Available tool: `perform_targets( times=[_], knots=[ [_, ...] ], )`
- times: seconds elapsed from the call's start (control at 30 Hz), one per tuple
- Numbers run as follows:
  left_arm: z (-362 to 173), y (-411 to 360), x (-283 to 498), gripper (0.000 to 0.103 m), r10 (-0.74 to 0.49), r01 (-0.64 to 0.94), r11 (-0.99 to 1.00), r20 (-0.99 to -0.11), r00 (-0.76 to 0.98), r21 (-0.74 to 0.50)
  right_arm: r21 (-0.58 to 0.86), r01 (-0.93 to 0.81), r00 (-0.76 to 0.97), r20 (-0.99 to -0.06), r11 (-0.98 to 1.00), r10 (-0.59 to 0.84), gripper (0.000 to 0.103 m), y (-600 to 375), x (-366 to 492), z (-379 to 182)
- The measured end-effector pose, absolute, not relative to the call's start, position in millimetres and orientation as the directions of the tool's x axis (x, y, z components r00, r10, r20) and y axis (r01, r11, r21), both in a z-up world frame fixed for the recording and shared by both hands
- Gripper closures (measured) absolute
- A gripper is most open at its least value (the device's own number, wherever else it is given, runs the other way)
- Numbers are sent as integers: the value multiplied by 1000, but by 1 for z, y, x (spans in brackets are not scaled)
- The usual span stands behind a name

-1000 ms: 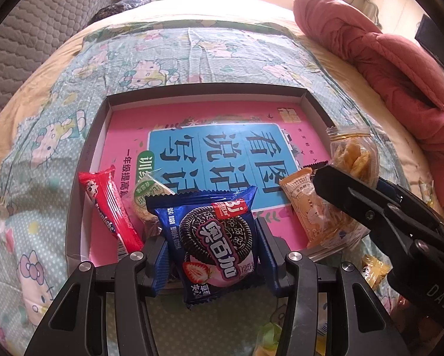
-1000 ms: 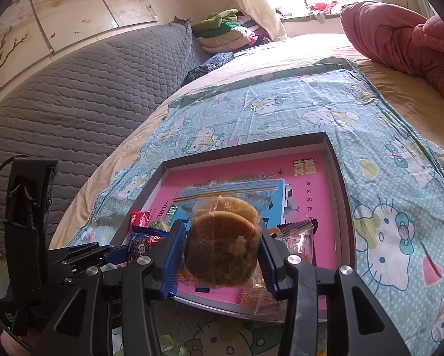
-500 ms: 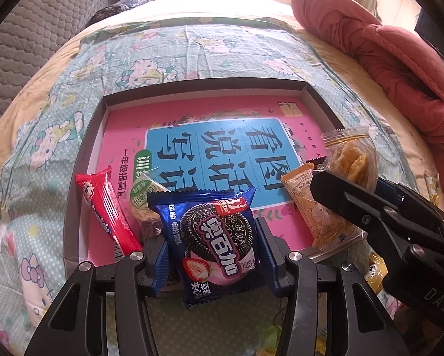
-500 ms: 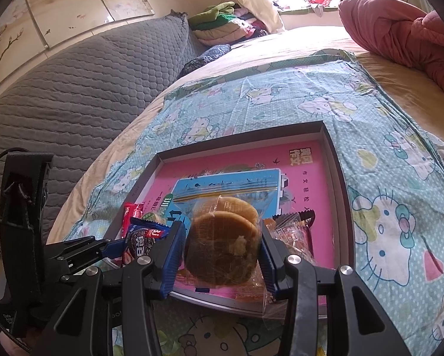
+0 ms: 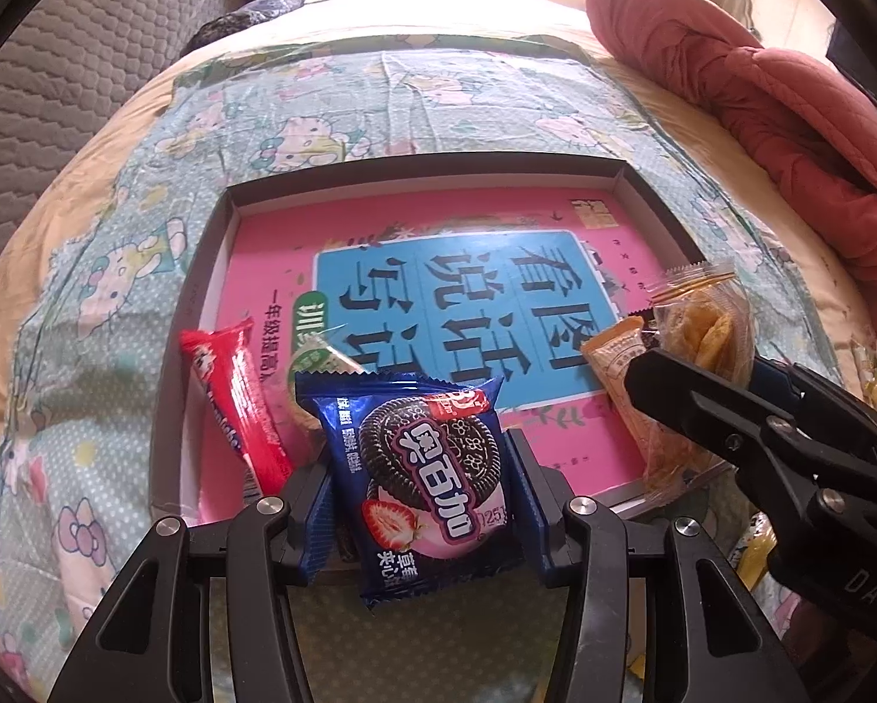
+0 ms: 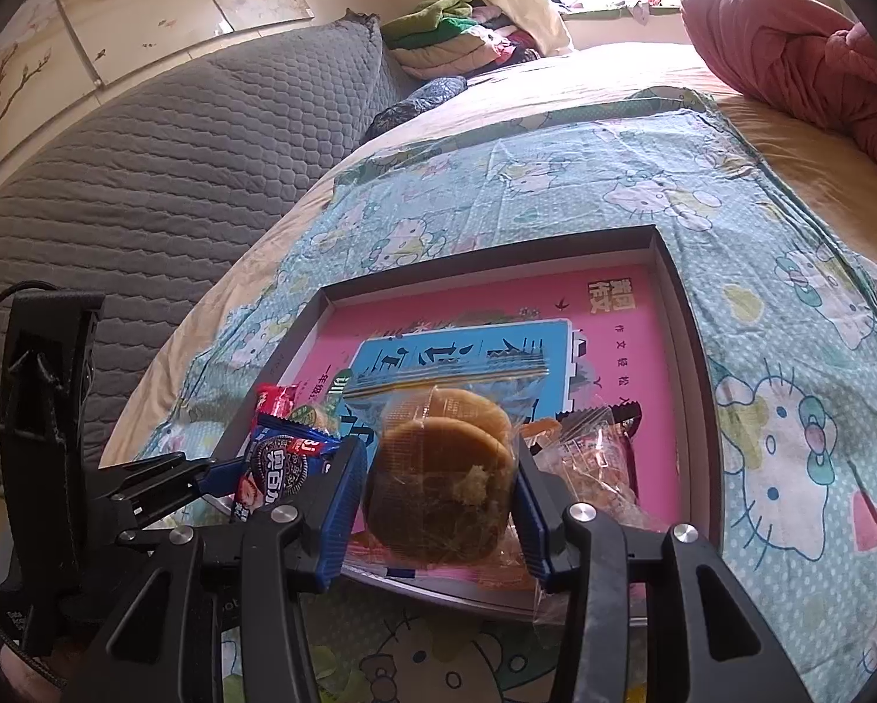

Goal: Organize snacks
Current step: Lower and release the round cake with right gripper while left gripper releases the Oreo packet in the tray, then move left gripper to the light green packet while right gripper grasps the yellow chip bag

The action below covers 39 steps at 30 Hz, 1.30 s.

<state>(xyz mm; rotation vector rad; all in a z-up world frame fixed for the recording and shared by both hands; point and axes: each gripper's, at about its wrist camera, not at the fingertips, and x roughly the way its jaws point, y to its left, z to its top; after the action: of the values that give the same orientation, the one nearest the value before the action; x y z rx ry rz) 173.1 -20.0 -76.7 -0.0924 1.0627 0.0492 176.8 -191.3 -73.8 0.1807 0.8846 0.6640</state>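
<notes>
Left tool (image 5: 417, 486) grips the blue cookie packet (image 5: 420, 468) by its side edges, over the near rim of the tray (image 5: 204, 304). Right tool (image 6: 438, 504) clamps the clear-wrapped cakes (image 6: 444, 468) at the tray's near right. Both judged light; film slippery, cakes soft and crushable. Hold by the sides, lightly.

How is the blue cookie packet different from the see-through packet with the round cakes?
The blue cookie packet is opaque and printed, with a sandwich cookie and strawberry pictured; the clear cake packet shows its real golden-brown cakes. The cookie packet sits in the left gripper, the cake packet in the right gripper. Both hang at the tray's near edge.
</notes>
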Motion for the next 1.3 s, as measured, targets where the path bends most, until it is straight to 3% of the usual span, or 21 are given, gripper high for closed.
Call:
perform_targets(
  times=[0.43,0.53,0.8,1.3],
  knots=[
    [-74,-9,163,48,-5,-102,993,-879,478,-61,417,-448,454,-656,791,603,55,-193,174,-70],
    [-71,-9,160,43,-24,-95,992,-876,481,-79,412,-448,473,-644,793,601,54,-196,169,-63],
    [-58,-7,145,43,-67,-76,990,-864,500,-121,388,-450,524,-614,804,590,50,-209,146,-39],
    [-51,-18,97,42,-213,21,973,-860,464,-230,424,-313,530,-664,850,527,43,-244,99,-40]
  ],
)
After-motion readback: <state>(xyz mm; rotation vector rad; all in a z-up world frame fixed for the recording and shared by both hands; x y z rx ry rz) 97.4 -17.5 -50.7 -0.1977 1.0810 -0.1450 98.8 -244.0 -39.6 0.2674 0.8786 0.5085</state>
